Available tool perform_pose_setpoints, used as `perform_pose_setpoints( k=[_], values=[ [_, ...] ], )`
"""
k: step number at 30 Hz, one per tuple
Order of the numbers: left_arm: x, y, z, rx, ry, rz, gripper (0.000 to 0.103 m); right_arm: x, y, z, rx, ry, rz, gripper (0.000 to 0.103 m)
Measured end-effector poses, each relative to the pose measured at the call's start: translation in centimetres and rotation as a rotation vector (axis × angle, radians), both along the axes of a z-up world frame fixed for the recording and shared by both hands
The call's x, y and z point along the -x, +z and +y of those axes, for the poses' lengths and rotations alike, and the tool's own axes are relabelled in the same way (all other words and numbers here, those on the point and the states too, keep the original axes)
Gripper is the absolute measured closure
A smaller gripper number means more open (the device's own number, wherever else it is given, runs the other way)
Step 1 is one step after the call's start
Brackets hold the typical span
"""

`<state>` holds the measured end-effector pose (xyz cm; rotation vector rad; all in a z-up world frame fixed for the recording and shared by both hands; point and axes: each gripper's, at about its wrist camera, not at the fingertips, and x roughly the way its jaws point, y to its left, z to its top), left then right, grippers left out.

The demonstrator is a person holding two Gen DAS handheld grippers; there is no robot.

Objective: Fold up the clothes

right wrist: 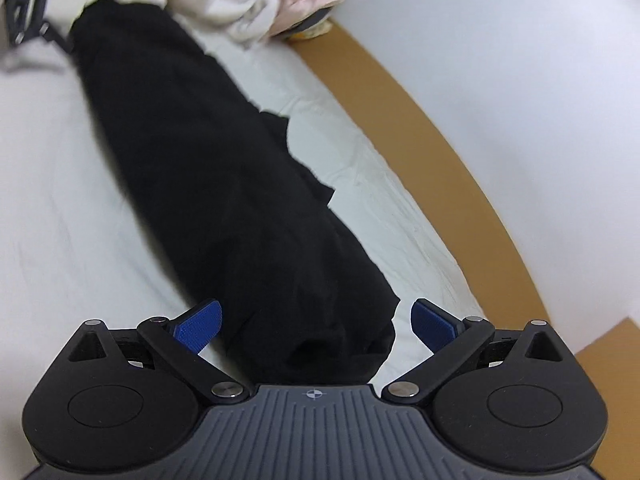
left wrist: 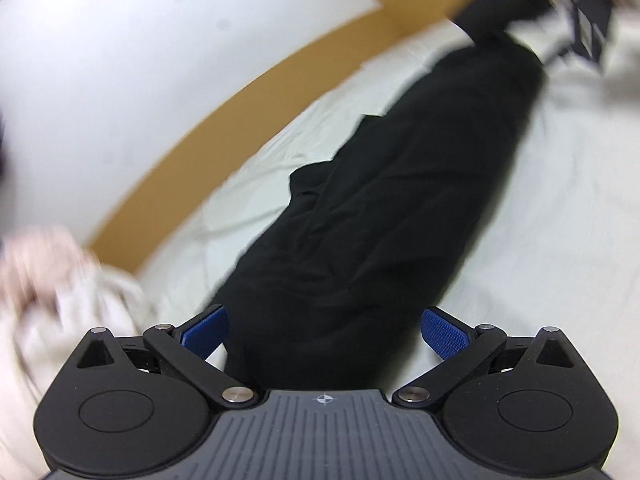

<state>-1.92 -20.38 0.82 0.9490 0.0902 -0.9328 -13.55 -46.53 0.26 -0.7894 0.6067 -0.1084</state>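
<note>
Black garment on white bedsheet

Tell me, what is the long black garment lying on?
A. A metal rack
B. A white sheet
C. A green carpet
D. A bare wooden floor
B: the black garment lies stretched along a white sheet, which shows on both sides of it, while both open grippers, the left gripper and the right gripper, face its two ends.
</note>
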Motion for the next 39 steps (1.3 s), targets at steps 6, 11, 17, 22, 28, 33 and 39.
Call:
perform_pose_setpoints(
  k=[6,11,17,22,28,33,39],
  values=[
    [0.8,-1.7,-2.2,-0.223,-0.116,-0.181,0.0,-1.5,-4.7,2.3,0.231,0.079,0.124,0.004],
    [-0.6,-3.0,-2.2,-0.321,-0.101,-0.35,0.002,-2.8,-6.0,1.4,0.407,0.075,0.041,0.004],
    [-1.2,-3.7,-1.5,-0.337,-0.084,-0.34,0.018,-1.3,-7.6,1.4,0.457,0.173,0.032,0.035],
    [-1.6,-3.9,-4.3,-0.395,-0.063,-0.334,0.027,-3.5,-9.2,3.0,0.58,0.155,0.043,0.047],
    [-3.2,-5.2,-5.1,-0.357,0.004,-0.263,0.084,-6.2,-8.0,1.9,0.426,0.092,0.099,0.056],
    [-2.4,-3.5,-3.8,-0.287,0.021,-0.226,0.087,-5.8,-8.9,2.6,0.44,0.082,0.079,0.079],
    [-1.0,2.8,-1.1,-0.188,0.008,-0.104,0.087,-2.4,-3.5,3.3,0.274,0.056,-0.014,0.084]
  ],
)
